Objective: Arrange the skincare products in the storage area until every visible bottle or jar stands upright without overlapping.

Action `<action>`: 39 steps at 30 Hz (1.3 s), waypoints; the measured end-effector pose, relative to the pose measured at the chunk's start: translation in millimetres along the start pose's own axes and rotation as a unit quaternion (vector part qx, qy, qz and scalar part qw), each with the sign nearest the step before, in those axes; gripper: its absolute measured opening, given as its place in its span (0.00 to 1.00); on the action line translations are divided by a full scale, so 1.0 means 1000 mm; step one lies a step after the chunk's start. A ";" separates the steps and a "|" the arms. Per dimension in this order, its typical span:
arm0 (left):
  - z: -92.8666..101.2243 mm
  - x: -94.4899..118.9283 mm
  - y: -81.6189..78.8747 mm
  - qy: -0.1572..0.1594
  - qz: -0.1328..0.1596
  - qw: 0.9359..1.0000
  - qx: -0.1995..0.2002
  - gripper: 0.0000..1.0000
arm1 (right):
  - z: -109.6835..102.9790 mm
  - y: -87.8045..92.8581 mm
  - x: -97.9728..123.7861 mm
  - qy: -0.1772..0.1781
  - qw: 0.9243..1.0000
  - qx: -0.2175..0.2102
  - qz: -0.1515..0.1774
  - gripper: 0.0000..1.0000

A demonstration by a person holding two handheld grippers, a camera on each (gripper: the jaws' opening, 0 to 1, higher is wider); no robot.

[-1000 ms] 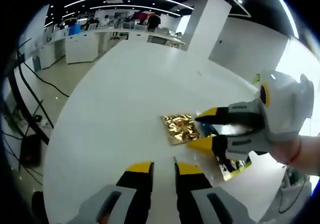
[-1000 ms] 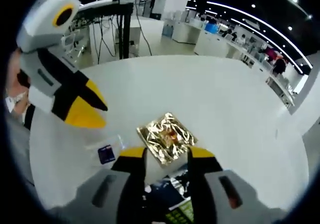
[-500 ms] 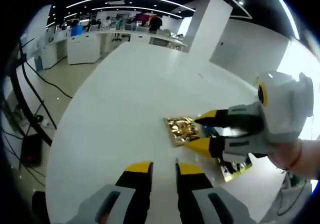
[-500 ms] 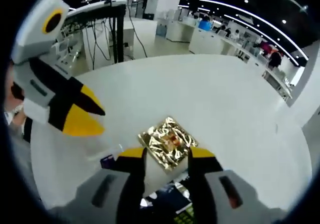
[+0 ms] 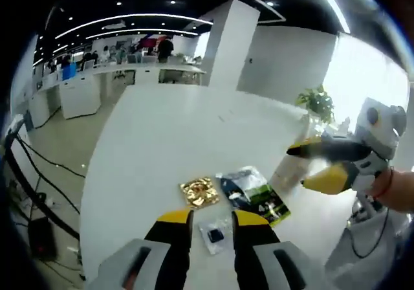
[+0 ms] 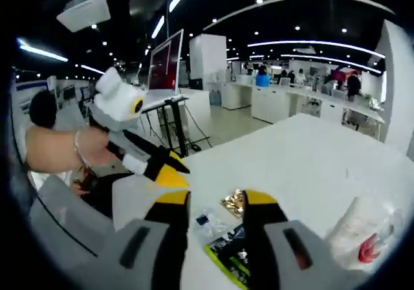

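1. A wide open-plan office surrounds a white tabletop carrying a few flat items.
2. Left gripper: jaws parted a little and empty. Between and just beyond their tips lies a small clear sachet with a dark square; a gold foil packet sits farther ahead, and a dark printed pouch ahead to the right.
3. Right gripper: jaws slightly apart, holding nothing, raised above the same items; a pale plastic-wrapped bottle shows to their right.
4. Judgement: the sachet lies nearest the left jaws, so that hand seems better placed.
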State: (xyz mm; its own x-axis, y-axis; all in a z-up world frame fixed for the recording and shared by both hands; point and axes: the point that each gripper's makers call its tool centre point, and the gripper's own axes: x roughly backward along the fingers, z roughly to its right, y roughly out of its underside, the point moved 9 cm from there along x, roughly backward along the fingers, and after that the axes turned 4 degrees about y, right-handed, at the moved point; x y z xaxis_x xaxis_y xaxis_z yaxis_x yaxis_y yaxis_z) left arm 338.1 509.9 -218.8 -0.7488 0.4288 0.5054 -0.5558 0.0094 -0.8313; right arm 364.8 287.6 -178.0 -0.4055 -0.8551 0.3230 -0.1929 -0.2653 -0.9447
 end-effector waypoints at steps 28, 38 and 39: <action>0.063 0.112 0.041 -0.135 0.279 0.948 -0.072 0.44 | 0.087 0.022 0.320 0.363 0.923 0.076 0.100 0.38; 0.069 0.110 0.054 -0.151 0.275 0.947 -0.075 0.49 | 0.000 0.092 0.230 0.313 0.937 -0.057 0.144 0.40; 0.070 0.110 0.060 -0.149 0.276 0.947 -0.069 0.48 | -0.015 0.098 0.216 0.290 0.947 -0.052 0.127 0.40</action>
State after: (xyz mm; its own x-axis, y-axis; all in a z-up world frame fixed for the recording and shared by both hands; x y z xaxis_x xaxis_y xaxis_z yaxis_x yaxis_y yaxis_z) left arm 197.3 493.9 -196.7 -0.9917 0.1283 0.0104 -0.0125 -0.0155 -0.9998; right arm 244.5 83.8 -200.4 -0.8679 -0.4883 0.0909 -0.0975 -0.0120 -0.9952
